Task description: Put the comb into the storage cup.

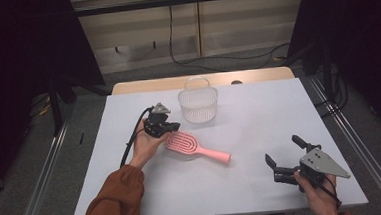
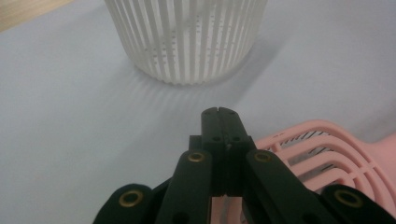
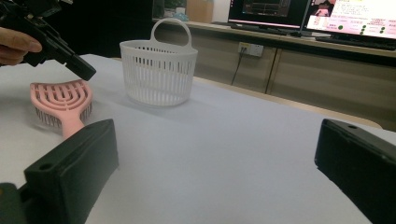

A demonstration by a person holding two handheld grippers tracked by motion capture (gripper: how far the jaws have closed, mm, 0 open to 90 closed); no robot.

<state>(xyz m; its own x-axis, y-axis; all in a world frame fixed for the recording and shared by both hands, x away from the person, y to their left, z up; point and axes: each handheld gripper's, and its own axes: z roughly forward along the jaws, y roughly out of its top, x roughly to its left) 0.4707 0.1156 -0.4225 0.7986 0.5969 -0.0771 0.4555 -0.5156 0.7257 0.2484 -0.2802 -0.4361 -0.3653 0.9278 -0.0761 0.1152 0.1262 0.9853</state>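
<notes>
A white counter (image 1: 261,148) carries two things. Toward its far middle stands a white basket (image 1: 198,106), round, with slotted walls and an arched handle, upright. Nearer the person, left of centre, lies a pink brush (image 1: 193,146). Its head is a wide oval made of curved open ribs with gaps between them, short bristles underneath, and a plain, narrower pink handle that points toward the right near edge. It lies flat on the counter, well short of the basket.

The left gripper (image 1: 172,127), held by a hand with an orange sleeve, hovers at the head of the brush, on the side toward the basket. Its black jaws are pressed together with nothing between them; the left gripper view shows them closed just beside the ribbed head (image 2: 327,149), whether touching cannot be told.

The right gripper (image 1: 284,154) sits near the right front corner of the counter, well apart from the brush, its jaws spread wide and empty.
</notes>
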